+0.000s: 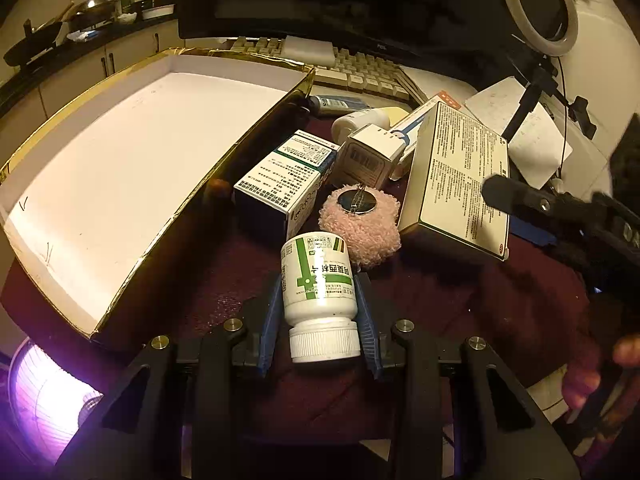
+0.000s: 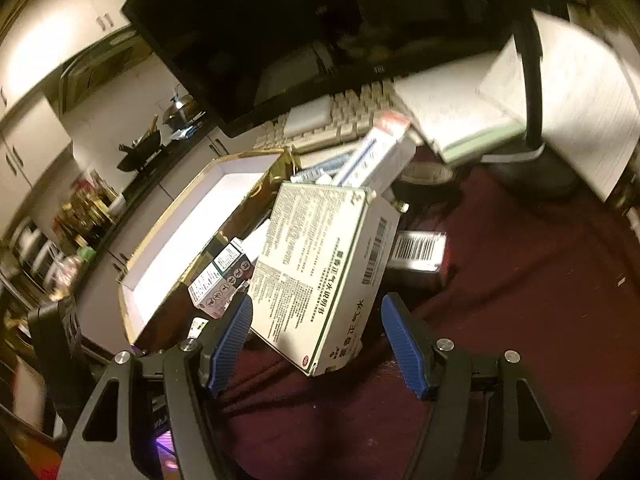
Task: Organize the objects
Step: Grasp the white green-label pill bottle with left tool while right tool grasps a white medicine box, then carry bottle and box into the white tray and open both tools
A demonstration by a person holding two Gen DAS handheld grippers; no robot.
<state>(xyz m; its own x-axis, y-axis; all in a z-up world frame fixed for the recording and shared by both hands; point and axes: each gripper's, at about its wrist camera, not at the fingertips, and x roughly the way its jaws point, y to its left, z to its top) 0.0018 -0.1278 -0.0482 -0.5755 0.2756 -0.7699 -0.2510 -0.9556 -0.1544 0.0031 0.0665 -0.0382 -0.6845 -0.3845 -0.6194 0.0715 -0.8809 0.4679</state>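
Note:
My left gripper (image 1: 320, 292) is shut on a white pill bottle (image 1: 318, 284) with a green label, its cap toward the camera, just above the maroon cloth (image 1: 460, 300). My right gripper (image 2: 316, 312) is open around the lower end of a large white medicine box (image 2: 316, 268) that stands tilted; the left pad (image 2: 234, 332) is near its face, the right pad (image 2: 404, 340) is apart. That box also shows in the left wrist view (image 1: 456, 184). A gold-edged tray with a white floor (image 1: 120, 160) lies to the left, and in the right wrist view (image 2: 192, 232) too.
A blue-and-white box (image 1: 280, 184), a pink fluffy ball (image 1: 360, 224), a small white box (image 1: 368, 152), a white bottle (image 1: 360, 122) and a tube (image 1: 336, 104) lie behind the pill bottle. A keyboard (image 1: 360, 68), monitor (image 1: 320, 0) and ring light (image 1: 540, 4) stand at the back.

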